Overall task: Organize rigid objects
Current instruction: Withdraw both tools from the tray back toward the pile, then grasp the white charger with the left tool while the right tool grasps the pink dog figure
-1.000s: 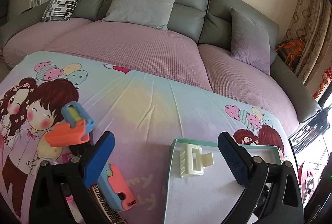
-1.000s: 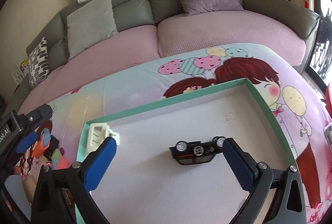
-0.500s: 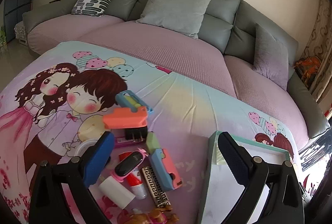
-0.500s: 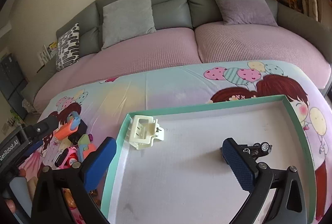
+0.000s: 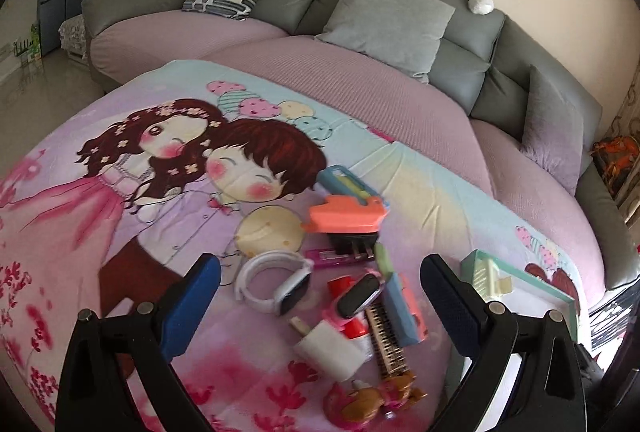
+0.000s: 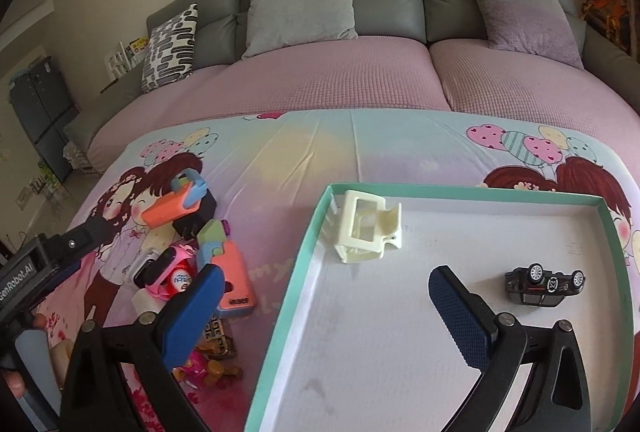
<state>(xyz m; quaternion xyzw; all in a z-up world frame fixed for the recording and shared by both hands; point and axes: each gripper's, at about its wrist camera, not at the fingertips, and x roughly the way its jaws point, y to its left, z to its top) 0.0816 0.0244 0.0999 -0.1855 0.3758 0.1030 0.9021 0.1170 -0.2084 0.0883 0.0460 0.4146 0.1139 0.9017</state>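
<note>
Presently catalogued: left gripper [image 5: 320, 286] spread empty above the cluttered pile [image 5: 352, 296]; right gripper [image 6: 326, 292] likewise spread, empty, over the tray [image 6: 308, 244] holding cream clip [image 6: 368, 228] and overturned toy car [image 6: 544, 284].

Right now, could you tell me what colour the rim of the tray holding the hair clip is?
Teal green, with a white inside; the tray shows best in the right wrist view.

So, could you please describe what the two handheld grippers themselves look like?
Both the left gripper and the right gripper have black, angular finger arms with silver bolts, ending in blue fingertips with a dotted grip texture. In the right wrist view, the left gripper's black body bears white lettering, partly cut off.
</note>
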